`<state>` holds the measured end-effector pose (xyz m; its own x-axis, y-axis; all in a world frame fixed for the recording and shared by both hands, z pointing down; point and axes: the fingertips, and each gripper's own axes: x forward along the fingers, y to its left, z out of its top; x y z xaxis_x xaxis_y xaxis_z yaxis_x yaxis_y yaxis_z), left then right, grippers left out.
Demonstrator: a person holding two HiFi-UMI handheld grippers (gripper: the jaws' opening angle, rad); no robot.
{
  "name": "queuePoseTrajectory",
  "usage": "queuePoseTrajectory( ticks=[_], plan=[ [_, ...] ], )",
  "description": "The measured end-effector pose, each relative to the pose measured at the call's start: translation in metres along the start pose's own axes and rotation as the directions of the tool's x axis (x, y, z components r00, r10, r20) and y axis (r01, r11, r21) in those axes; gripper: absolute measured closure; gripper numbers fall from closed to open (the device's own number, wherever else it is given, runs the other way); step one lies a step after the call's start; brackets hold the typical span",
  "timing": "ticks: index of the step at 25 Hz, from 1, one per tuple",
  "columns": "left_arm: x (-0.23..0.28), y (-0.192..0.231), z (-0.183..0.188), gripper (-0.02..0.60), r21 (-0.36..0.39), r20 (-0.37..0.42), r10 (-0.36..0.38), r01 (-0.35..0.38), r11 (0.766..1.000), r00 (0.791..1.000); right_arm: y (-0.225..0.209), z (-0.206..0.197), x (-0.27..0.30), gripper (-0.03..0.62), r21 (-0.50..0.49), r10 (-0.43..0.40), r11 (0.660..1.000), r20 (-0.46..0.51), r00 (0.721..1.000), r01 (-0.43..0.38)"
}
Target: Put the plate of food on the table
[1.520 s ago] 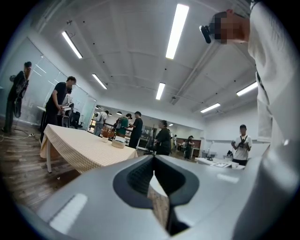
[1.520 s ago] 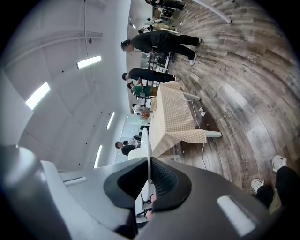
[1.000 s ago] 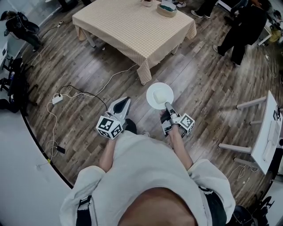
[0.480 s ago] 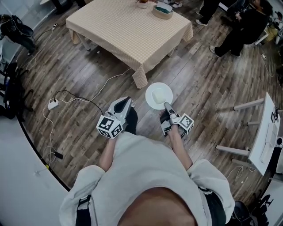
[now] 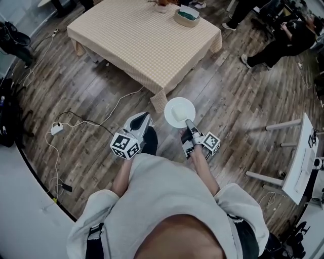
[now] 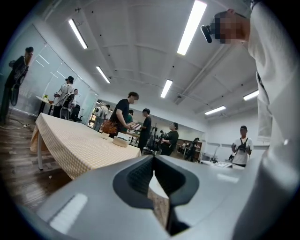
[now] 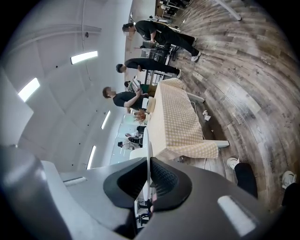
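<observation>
Plate [image 5: 172, 105]: white, round, held about level in the air over the wood floor [image 5: 238, 106], just short of the near corner of the bench [image 5: 136, 45]. It is not on the bench. Pale food [image 5: 181, 112] lies on it, hard to tell from the plate in the head view.

Right gripper [image 5: 188, 122]: closed narrow on the plate's near rim. The right gripper view shows the rim edge-on as a thin white line between the dark ribbed pads [image 7: 162, 178], both pressing on it.

Left gripper [image 5: 143, 119]: beside the right one, apart from the plate, pointing toward the bench. Its tips are together with nothing between them. The left gripper view shows the tips meeting, with only floor seen through the slot behind them.

Bench: covered with a tan checked cloth. At its far end stands a shallow bowl [image 5: 187, 16] with something blue-green in it, and a small pot [image 5: 163, 6] of reddish foliage near that. A person [image 5: 283, 40] in dark clothes stands beyond the bench's right corner.
</observation>
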<state>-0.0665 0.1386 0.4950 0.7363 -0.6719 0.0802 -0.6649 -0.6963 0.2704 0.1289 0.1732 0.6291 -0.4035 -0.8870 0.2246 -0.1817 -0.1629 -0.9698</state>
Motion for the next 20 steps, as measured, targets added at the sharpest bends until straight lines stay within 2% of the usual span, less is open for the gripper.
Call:
queuePoseTrajectory(
  ticks=[11,20],
  plan=[
    [0.078,0.124,0.053,0.572,-0.022,-0.004,-0.030,0.030,0.999,1.000,0.046,0.038,0.142,0.582,-0.021,-0.017,1.000,0.007,1.000,0.017],
    [0.122,0.197,0.082,0.572,-0.034,0.008,-0.039,0.039,0.999,0.999,0.080,0.068,0.231,0.582,-0.039,-0.005,0.999,0.026,1.000,0.006]
  ],
)
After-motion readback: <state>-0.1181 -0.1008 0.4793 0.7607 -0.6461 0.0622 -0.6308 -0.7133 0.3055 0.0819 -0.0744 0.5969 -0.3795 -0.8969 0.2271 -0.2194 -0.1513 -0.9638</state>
